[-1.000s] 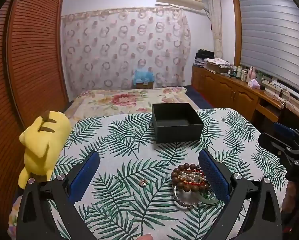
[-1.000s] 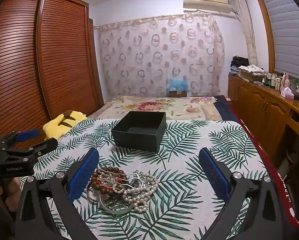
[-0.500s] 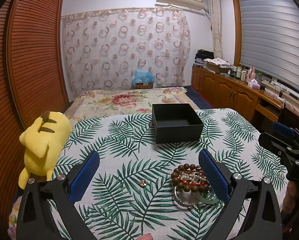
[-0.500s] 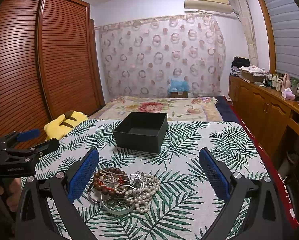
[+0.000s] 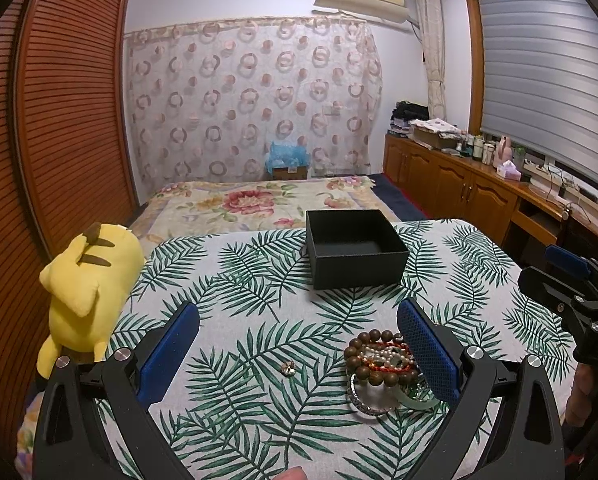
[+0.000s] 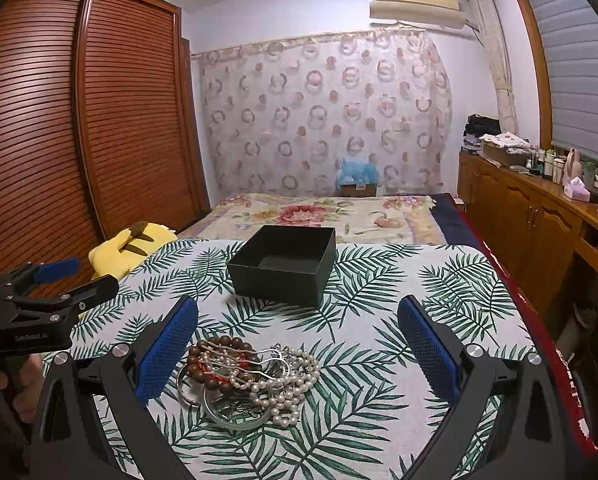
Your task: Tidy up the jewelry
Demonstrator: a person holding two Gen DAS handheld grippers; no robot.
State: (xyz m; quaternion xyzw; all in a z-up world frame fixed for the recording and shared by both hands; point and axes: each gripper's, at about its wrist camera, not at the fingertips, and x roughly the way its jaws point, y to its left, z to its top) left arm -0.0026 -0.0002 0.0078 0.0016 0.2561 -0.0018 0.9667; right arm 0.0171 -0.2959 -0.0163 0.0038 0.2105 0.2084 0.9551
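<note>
Soft yellow plush toy w/ brown ears sits left. Left gripper & right gripper: both wide, holding nothing. Tangled jewelry pile, round brown wood beads, white pearls, shiny rings, lies on leaf-print cloth, near square black box.

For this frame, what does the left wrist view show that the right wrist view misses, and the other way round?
Only the left wrist view shows the small loose stud lying on the cloth apart from the jewelry pile, and the whole yellow plush toy. Only the right wrist view shows the pearl strand spread over the pile's right side. Both show the open black box, empty as far as can be seen, the leaf-print tablecloth, and both open, empty grippers: the left gripper and the right gripper.
</note>
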